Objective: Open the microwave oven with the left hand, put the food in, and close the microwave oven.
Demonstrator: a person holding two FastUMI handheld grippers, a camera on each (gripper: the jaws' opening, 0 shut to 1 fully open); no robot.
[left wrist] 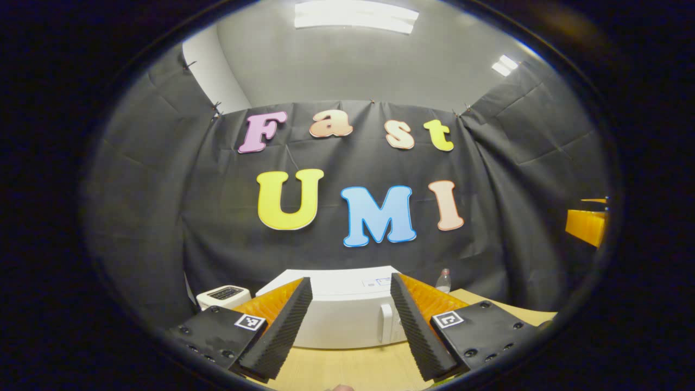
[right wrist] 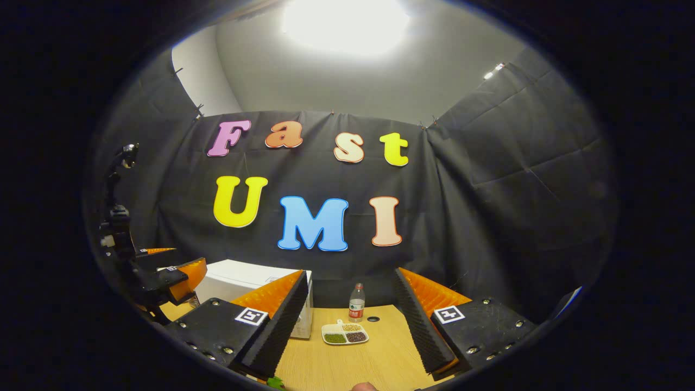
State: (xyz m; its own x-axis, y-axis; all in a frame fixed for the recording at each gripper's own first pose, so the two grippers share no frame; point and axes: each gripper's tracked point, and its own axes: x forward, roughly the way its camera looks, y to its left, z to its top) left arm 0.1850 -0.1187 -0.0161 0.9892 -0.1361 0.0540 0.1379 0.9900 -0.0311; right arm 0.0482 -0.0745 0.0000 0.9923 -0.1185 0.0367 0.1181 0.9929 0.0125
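A: What sits on the wooden table point(right wrist: 380, 353), going left to right from the microwave?

B: In the left gripper view, a small white toaster point(left wrist: 223, 296) stands left of the white microwave point(left wrist: 347, 315), partly cut off by a finger. The microwave's door is closed, and its handle point(left wrist: 386, 323) is near the right edge. A plastic bottle point(left wrist: 443, 281) peeks out to its right, mostly hidden.

A: And the food?

B: In the right gripper view, a divided white dish of food point(right wrist: 345, 333) lies right of the microwave point(right wrist: 244, 282), just in front of the bottle point(right wrist: 357, 302).

A: The grippers?

B: The left gripper point(left wrist: 351, 326) is spread wide, empty, facing the microwave. The right gripper point(right wrist: 347, 334) is also wide apart, holding nothing. At the far left, beside the microwave, the other gripper point(right wrist: 163, 274) is too dim to judge.
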